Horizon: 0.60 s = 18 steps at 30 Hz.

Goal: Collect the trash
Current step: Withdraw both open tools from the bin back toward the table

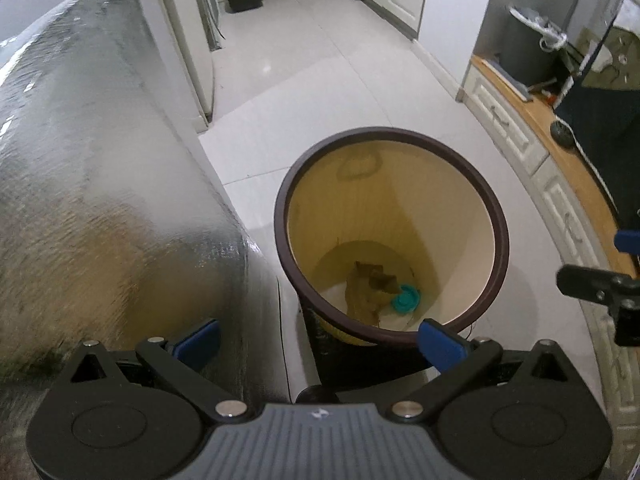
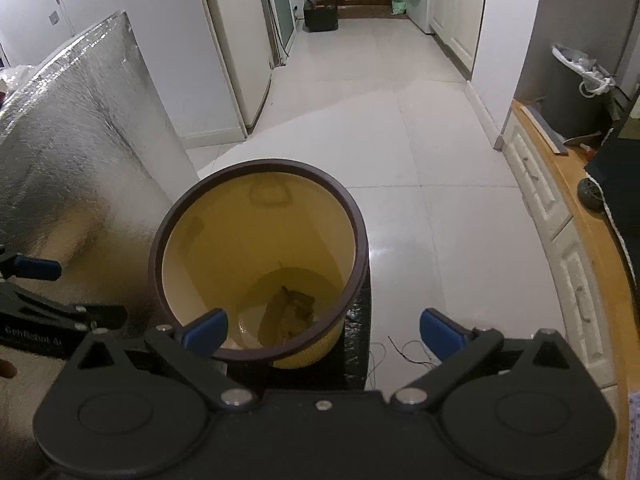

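Note:
A round yellow trash bin with a dark brown rim (image 1: pixel 498 216) stands on the tiled floor, also in the right wrist view (image 2: pixel 160 232). Inside lie crumpled brown paper (image 1: pixel 366 286) (image 2: pixel 288 312) and a teal plastic lid (image 1: pixel 406 298). My left gripper (image 1: pixel 320 338) is open and empty, held above the bin's near rim. My right gripper (image 2: pixel 322 330) is open and empty, also above the near rim. The right gripper's fingers (image 1: pixel 592 280) show at the right edge of the left wrist view; the left gripper (image 2: pixel 36 268) shows at the left edge of the right wrist view.
A silver foil-covered board (image 1: pixel 100 168) (image 2: pixel 80 152) leans left of the bin. A wooden-topped white cabinet (image 1: pixel 516 136) (image 2: pixel 560 208) runs along the right, carrying a grey bin (image 2: pixel 572 92). A fridge (image 2: pixel 236 60) stands behind. Thin wires (image 2: pixel 404 350) lie on the floor.

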{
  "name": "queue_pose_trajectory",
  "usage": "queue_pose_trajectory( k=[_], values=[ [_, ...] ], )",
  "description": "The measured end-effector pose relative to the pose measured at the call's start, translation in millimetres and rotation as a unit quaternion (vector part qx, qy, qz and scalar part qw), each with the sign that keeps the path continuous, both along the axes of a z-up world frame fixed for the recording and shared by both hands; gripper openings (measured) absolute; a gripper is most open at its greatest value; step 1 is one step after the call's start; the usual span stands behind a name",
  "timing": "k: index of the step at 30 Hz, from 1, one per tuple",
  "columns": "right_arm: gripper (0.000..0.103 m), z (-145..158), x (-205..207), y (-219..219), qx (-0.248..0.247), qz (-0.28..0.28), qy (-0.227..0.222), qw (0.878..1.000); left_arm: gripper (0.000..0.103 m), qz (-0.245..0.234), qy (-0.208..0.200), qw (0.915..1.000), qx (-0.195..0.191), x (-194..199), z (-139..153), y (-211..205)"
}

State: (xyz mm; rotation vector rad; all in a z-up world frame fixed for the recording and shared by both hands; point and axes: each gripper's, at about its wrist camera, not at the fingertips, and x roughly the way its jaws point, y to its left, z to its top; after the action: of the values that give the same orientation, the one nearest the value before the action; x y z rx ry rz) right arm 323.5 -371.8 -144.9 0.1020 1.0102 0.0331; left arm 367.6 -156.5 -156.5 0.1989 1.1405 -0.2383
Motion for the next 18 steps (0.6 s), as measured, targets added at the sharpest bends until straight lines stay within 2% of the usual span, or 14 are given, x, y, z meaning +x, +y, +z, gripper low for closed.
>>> queue_pose_trajectory(
  k=[4,8,18],
  values=[
    [0.103,9,-15,-5,0.001,-0.009,-0.013,1.0,0.103,0.008,-0.017,0.9998,-0.002,-11,8,4],
    [0.103,19,-34,-7,0.003,-0.01,-0.033,0.999,0.103,0.013,-0.042,0.9987,-0.027,-26,25,10],
    [0.103,58,-80,-9,0.0,-0.014,-0.108,0.994,0.103,0.003,-0.115,0.9921,-0.051,-72,62,8]
  ],
)
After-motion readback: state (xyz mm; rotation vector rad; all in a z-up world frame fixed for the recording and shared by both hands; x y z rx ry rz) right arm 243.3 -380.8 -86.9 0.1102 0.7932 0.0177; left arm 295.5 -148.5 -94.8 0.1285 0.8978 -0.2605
